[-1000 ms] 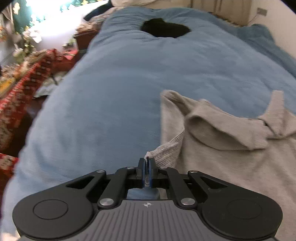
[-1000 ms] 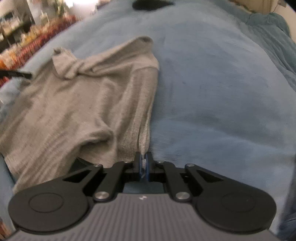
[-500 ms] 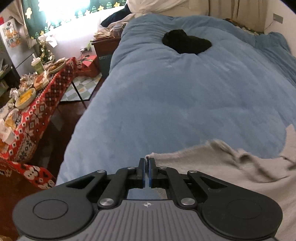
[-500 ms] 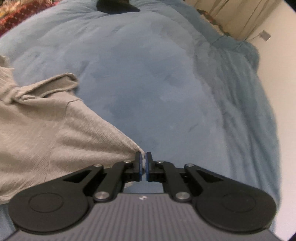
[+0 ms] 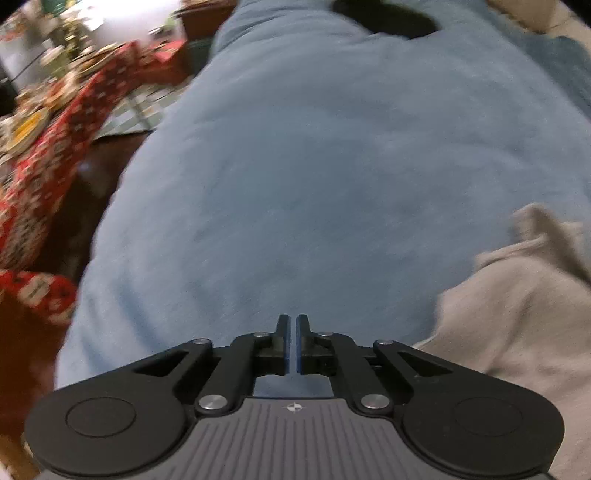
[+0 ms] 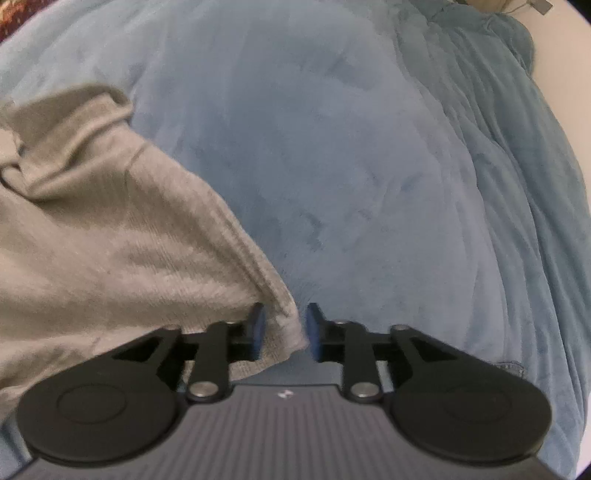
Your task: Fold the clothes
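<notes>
A grey knitted sweater [image 6: 110, 240] lies rumpled on the blue blanket [image 6: 369, 166]. My right gripper [image 6: 283, 328] hovers over its ribbed hem corner with its jaws opening. That corner hangs loose between the pads without being pinched. In the left wrist view the sweater [image 5: 517, 314] sits at the right edge, apart from my left gripper [image 5: 293, 332]. The left gripper is shut with no cloth between its fingers, over bare blanket [image 5: 332, 166].
A black garment [image 5: 388, 18] lies at the far end of the bed. Left of the bed stands a table under a red patterned cloth [image 5: 55, 129] with dishes on it, above a dark floor. A pale wall [image 6: 576, 92] borders the bed's right side.
The right jaws have parted and the hem corner they pinched now sits loose between them. The left gripper no longer holds its corner; the sweater has slid off to its right.
</notes>
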Motion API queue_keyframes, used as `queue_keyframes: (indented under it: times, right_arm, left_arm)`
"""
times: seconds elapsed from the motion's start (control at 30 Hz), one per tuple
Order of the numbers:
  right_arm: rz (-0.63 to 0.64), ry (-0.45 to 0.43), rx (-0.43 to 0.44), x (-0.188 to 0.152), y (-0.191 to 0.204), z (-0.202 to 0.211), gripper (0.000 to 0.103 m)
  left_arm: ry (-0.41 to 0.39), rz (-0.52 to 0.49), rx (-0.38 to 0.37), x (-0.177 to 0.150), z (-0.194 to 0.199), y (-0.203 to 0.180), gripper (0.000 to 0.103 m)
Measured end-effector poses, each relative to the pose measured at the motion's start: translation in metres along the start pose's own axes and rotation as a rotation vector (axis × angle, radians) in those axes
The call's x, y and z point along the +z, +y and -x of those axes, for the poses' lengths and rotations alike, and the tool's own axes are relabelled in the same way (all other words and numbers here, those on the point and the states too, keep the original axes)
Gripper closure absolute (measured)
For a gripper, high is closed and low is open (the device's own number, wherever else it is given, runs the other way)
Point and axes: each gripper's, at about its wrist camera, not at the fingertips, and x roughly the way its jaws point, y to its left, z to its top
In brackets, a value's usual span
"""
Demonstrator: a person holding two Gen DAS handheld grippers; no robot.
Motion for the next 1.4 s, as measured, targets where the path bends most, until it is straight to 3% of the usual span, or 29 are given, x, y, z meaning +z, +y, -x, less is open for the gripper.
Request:
queue_keyframes:
  times: [0.13,0.2,0.3,0.47,0.63,0.83,1.07,1.13,1.2,1.23,1.4]
  right_arm:
    - [0.004,-0.037,0.031,0.010,-0.007,0.031,0.068]
    - [0.029,-0.066,0.043,0.017,-0.008,0.045,0.068]
    - [0.059,-0.118,0.097,0.047,-0.009,0.047,0.064]
    - [0.142,-0.171,0.208,0.080,0.023,0.026,0.064]
    - [0.216,-0.189,0.287,0.108,0.057,-0.006,0.064]
    - [0.277,-0.164,0.309,0.139,0.085,-0.051,0.064]
    - [0.419,-0.155,0.335,0.141,0.109,-0.067,0.066]
    - [0.431,-0.148,0.352,0.140,0.113,-0.069,0.088]
    - [0.433,-0.143,0.365,0.138,0.117,-0.069,0.099]
    - [0.433,-0.155,0.352,0.135,0.119,-0.068,0.099]
    - [0.356,-0.293,0.259,0.136,0.108,-0.037,0.101]
  left_arm:
    - [-0.067,-0.045,-0.153,0.034,0.002,-0.035,0.092]
    - [-0.067,-0.095,-0.212,0.049,-0.008,-0.055,0.086]
    - [-0.033,-0.191,-0.290,0.064,-0.031,-0.086,0.086]
    - [0.045,-0.370,-0.348,0.065,-0.053,-0.126,0.086]
    - [0.083,-0.413,-0.406,0.070,-0.055,-0.128,0.084]
    - [0.114,-0.504,-0.427,0.069,-0.059,-0.131,0.083]
    - [0.110,-0.543,-0.443,0.068,-0.066,-0.132,0.075]
    - [0.112,-0.573,-0.450,0.066,-0.067,-0.137,0.075]
    - [0.116,-0.612,-0.461,0.064,-0.068,-0.142,0.084]
    - [0.112,-0.629,-0.452,0.063,-0.067,-0.145,0.099]
    - [-0.027,-0.584,-0.369,0.074,-0.040,-0.142,0.100]
